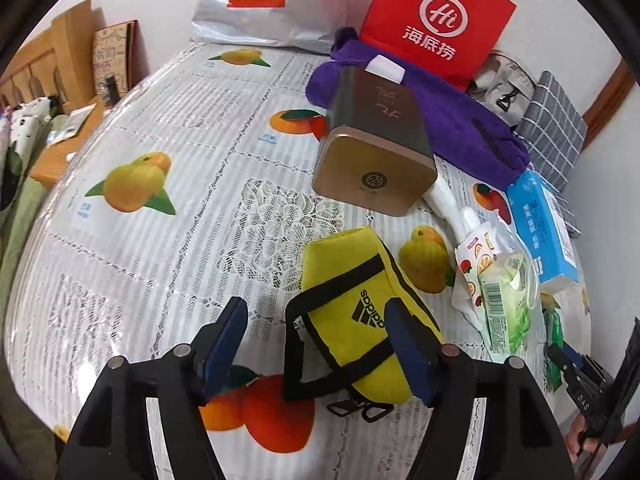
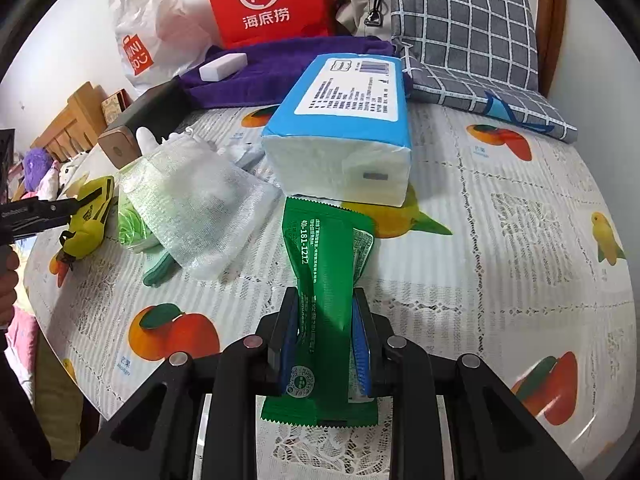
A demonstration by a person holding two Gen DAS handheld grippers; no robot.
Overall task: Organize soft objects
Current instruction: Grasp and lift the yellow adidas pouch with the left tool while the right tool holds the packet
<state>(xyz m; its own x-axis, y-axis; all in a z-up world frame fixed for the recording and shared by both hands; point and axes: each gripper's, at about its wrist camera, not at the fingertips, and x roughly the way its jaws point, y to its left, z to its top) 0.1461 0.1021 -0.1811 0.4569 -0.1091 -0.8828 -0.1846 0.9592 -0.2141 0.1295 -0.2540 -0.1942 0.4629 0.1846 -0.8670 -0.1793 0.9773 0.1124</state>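
Soft objects are spread over the right half of the desk (image 1: 132, 264), which is covered by a fruit-printed cloth under clear plastic. A green packet (image 2: 326, 280) is clamped across its middle by the right gripper (image 2: 325, 344); the fingers are closed tight enough that the wrapper is pinched into a waist, and the packet is held flat and lengthwise, apparently lifted just clear of the cloth, though contact cannot be ruled out. The grip at mid-length is judged to keep the limp packet from drooping at either end.

The left gripper (image 1: 316, 344) is spread wide and nothing is held by it. The yellow pouch (image 1: 360, 308) lies on the desk between the fingers, closer to the right one, so a grasp on it seems to be prepared. Its black strap (image 1: 294, 344) is looped out at the near left side and could be caught by a finger.

Farther right, a green mesh-wrapped bundle (image 2: 192, 208) and a fruit-printed sachet (image 1: 472, 264) are heaped together, just beside a blue tissue pack (image 2: 344, 128). A purple towel (image 1: 452, 120) is laid along the far edge, with a small white block (image 2: 223, 66) resting on it. A bronze tin (image 1: 376, 148) lies tipped on its side against the towel. Two shopping bags, one red (image 1: 436, 20) and one white (image 1: 264, 4), are stood against the wall, and a grey checked cushion (image 2: 468, 36) is placed at the far right.
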